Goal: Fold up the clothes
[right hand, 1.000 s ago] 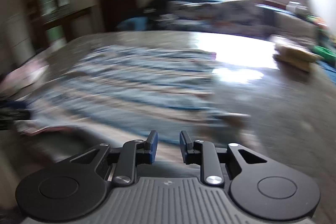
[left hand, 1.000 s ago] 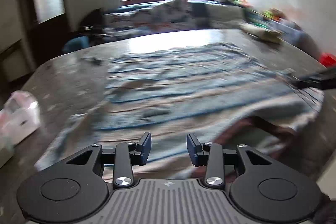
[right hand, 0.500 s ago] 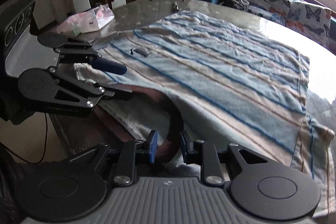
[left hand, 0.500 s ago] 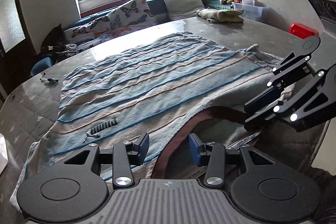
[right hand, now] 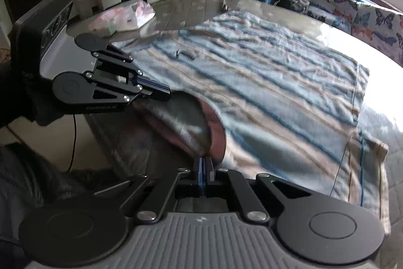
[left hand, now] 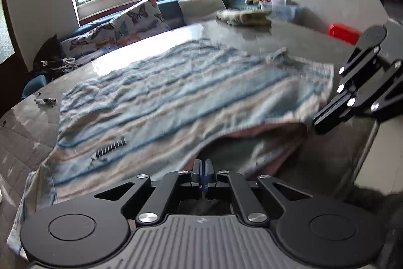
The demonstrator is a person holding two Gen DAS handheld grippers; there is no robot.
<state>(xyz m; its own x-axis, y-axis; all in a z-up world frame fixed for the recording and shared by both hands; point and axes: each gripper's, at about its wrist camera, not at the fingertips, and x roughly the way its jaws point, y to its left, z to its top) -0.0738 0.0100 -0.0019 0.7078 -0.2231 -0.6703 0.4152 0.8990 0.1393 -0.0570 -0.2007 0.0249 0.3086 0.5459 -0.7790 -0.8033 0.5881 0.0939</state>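
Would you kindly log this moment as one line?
stage: grasp | left hand-held gripper: shut on shirt collar | right hand-held gripper: same | shirt flat

faint unreadable lettering on left tool (right hand: 157,90)

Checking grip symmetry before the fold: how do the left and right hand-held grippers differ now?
The left hand-held gripper pinches the striped blue-and-beige T-shirt on the collar's chest-logo side; the right hand-held gripper pinches the opposite side. The left lies nearer the pink plastic bag. Both are shut on the brownish neckline.
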